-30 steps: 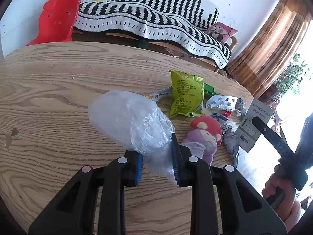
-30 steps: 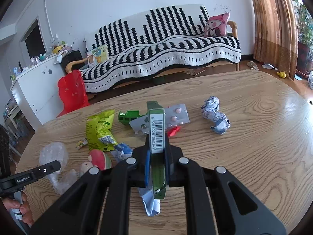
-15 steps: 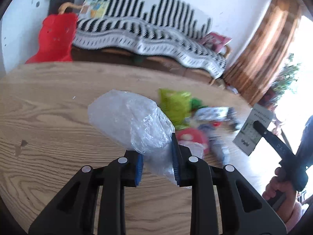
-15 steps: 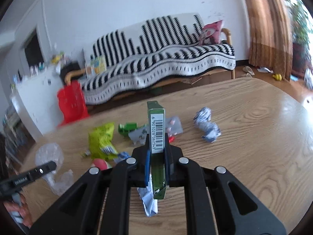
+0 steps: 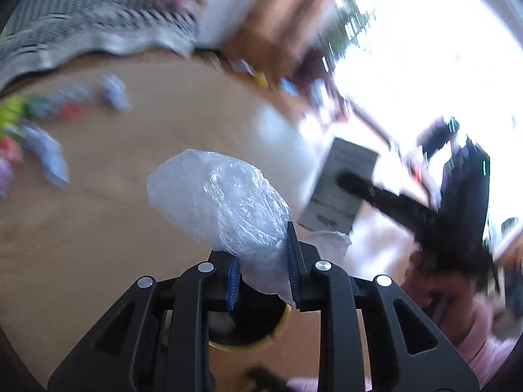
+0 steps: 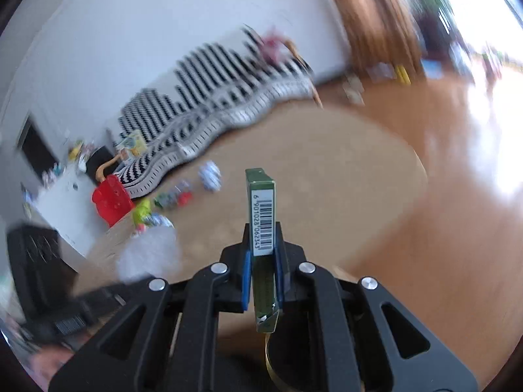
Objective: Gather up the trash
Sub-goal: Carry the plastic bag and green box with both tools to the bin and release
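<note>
Both grippers swung off table, bag (image 5: 222, 202) + box (image 6: 261, 209) still clamped, bin (image 5: 255, 336) now below

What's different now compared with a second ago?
Both hands swung away from the trash pile toward the table's edge, over a dark yellow-rimmed bin; the view is blurred. Nothing was let go: the left gripper still pinches the clear plastic bag, the right gripper the green carton.
</note>
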A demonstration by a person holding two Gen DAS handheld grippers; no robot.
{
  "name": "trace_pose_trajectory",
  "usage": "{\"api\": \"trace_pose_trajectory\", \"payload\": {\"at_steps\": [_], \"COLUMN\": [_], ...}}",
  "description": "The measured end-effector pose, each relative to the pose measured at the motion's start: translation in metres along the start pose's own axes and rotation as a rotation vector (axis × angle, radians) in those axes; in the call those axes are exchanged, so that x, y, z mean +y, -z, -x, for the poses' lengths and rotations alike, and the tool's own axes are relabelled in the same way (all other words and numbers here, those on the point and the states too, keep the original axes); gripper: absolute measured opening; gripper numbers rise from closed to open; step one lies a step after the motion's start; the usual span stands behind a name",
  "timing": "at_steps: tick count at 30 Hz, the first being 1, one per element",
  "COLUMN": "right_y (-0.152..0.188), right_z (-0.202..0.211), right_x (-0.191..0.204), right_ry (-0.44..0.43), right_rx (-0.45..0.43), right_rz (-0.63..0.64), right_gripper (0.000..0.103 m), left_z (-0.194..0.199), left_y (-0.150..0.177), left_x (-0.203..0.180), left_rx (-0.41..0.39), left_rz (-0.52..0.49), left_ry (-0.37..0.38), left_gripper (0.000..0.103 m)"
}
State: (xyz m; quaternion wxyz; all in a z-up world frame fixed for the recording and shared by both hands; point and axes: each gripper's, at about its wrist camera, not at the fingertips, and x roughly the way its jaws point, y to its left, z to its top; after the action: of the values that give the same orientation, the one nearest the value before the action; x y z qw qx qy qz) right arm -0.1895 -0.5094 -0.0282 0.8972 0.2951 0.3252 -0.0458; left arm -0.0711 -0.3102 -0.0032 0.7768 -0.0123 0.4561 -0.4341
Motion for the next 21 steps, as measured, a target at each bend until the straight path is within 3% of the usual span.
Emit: {"api": "trace_pose_trajectory", "payload": {"at_steps": [2, 4, 8, 10, 18, 19, 20, 21], "right_y": [0.021, 0.044, 0.066, 0.070, 0.067, 0.066, 0.065, 0.064], "right_z": [-0.005, -0.015, -0.036, -0.042, -0.050, -0.050, -0.049, -0.045], "right_x": [-0.030, -0.059, -0.075, -0.078, -0.088, -0.089, -0.091, -0.092], "right_ry": [0.045, 0.027, 0.037, 0.036, -0.010, -0.016, -0.018, -0.013], "right_rx": [0.060, 0.120, 0.186, 0.201, 0.206, 0.207, 0.205, 0.190], "right_rz": [-0.039, -0.129, -0.155, -0.159, -0.199, -0.212, -0.228, -0.247], "right_gripper": [0.012, 0.012, 0.012, 0.012, 0.012, 0.019, 0.049, 0.070], "left_z": [-0.039, -0.069, -0.098, -0.102, -0.100, -0.104, -0.104, -0.104], "left_y": [0.019, 0.038, 0.059, 0.057, 0.061, 0.061, 0.062, 0.061], "left_x": [-0.021, -0.027, -0.019, -0.015, -0.018, -0.022, -0.025, -0.025], "left_rx": [0.117, 0.213, 0.312, 0.319, 0.336, 0.339, 0.347, 0.340], "left_rz": [-0.046, -0.052, -0.039, -0.005, -0.027, -0.033, -0.040, -0.046], "left_ry": [-0.002, 0.001, -0.036, -0.016, -0.022, -0.031, -0.051, -0.074], "left_gripper": [0.023, 0.023, 0.023, 0.023, 0.025, 0.041, 0.056, 0.089]}}
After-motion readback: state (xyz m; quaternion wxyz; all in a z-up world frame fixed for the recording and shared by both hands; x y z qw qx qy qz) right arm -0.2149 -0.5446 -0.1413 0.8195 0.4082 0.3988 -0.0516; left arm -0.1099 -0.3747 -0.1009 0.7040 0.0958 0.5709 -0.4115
